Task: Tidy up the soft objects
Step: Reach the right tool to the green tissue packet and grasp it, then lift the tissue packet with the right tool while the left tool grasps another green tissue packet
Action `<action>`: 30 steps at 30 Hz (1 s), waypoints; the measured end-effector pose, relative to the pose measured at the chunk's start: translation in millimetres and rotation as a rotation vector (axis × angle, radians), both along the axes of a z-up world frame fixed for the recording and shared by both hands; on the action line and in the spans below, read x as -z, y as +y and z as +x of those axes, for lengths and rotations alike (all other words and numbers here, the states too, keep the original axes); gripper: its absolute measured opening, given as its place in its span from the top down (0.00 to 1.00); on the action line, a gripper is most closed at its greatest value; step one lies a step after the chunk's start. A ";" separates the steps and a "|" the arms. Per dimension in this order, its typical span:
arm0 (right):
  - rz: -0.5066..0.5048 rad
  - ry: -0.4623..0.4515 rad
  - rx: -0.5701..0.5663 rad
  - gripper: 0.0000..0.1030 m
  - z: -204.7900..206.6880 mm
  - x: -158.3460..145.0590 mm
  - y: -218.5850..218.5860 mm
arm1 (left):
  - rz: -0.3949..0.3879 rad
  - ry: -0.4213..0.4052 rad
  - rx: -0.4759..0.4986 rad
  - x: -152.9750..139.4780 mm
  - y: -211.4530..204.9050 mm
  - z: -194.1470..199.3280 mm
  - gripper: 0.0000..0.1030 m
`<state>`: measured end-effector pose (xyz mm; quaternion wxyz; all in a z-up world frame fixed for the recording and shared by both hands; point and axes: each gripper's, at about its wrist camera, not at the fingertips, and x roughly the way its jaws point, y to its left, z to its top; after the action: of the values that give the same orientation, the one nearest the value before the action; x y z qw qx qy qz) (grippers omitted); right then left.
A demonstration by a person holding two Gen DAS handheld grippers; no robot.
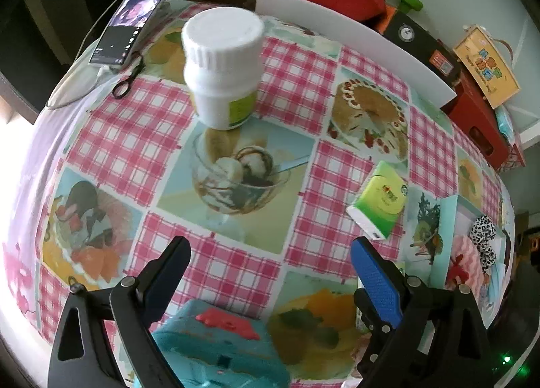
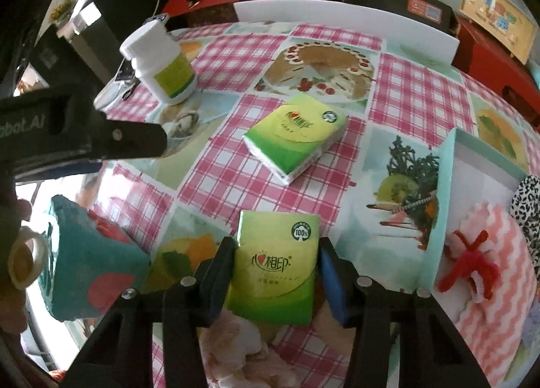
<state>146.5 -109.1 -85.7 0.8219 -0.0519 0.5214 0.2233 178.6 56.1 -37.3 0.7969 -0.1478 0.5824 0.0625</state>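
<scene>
A green tissue pack (image 2: 275, 268) lies flat on the tabletop (image 2: 236, 165) between the fingers of the right tool (image 2: 277, 273), label up, its glossy wrapper soft and slightly puffed; the pads sit against its two long edges, so the tool looks closed on it, probably for a lift into the pale open box (image 2: 445, 192) at the right, where a pink cloth (image 2: 496, 253) already lies. A second tissue pack (image 2: 295, 141) rests farther back, apart. The left tool (image 1: 270, 259) hangs wide open above a teal cloth (image 1: 216, 347), gripping nothing. A white bottle (image 1: 224, 67) stands behind.
</scene>
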 end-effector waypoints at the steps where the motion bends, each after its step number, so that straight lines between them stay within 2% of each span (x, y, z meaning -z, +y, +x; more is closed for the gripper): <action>1: 0.006 -0.001 0.010 0.50 0.9 -0.7 -2.3 | 0.001 -0.002 0.002 -0.3 -1.7 0.8 0.07; 16: 0.173 -0.061 0.140 0.51 11.6 -34.7 -46.7 | 0.034 -0.077 0.030 -12.3 -29.5 12.0 0.07; 23: 0.220 -0.109 0.218 0.51 11.0 -54.5 -74.5 | 0.038 -0.125 0.024 -21.6 -33.2 10.6 0.07; 30: 0.241 -0.164 0.304 0.51 8.2 -71.2 -111.4 | 0.074 -0.134 0.085 -15.3 -54.9 17.2 0.07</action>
<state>154.7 -220.5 -14.5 0.8860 0.1080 0.4243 0.1523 195.8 1.2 -22.0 0.8408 -0.0971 0.5310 0.0401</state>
